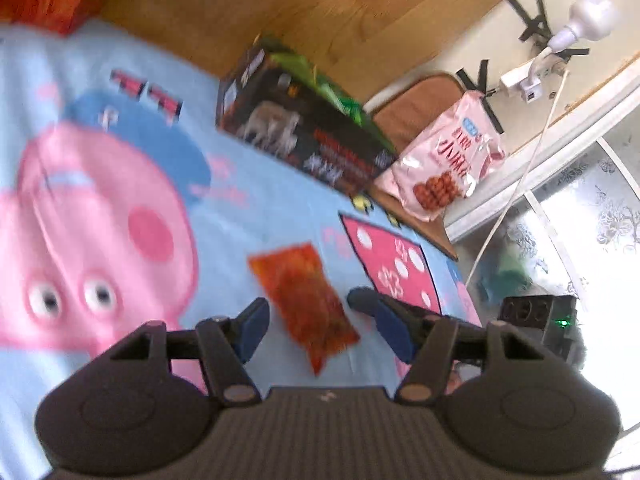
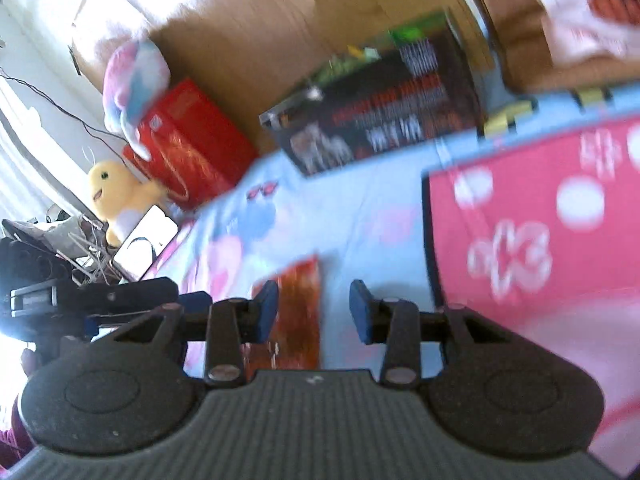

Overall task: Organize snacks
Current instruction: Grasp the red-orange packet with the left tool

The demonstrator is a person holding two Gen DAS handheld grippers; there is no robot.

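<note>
1. Left wrist view: the left gripper (image 1: pixel 308 312) stands part open with nothing held; its blue pads (image 1: pixel 252 332) straddle the flat orange-red foil snack packet (image 1: pixel 306 300) lying on the pale blue cartoon-print bed sheet (image 1: pixel 248 208), with clear sheet showing on either side.
   - The packet lies slantwise across the gap, so a closing grip would likely catch only a corner and spin it aside.
   - The thin foil lies flat on soft cloth; the pads may pinch the sheet along with it.
   - Beyond, a dark printed cardboard box (image 1: pixel 304 136) and a pink biscuit bag (image 1: pixel 444 164) sit well apart from the gripper.
2. Right wrist view: the right gripper (image 2: pixel 314 308) is also part open and empty. The same orange-red packet (image 2: pixel 298 304) lies below and behind its left pad (image 2: pixel 266 310), off-centre in the gap.
   - The left gripper's dark body (image 2: pixel 100 300) is just beside it; both reaching for one packet risks a knock.
   - Blur makes the pads' height above the packet hard to judge.
</note>
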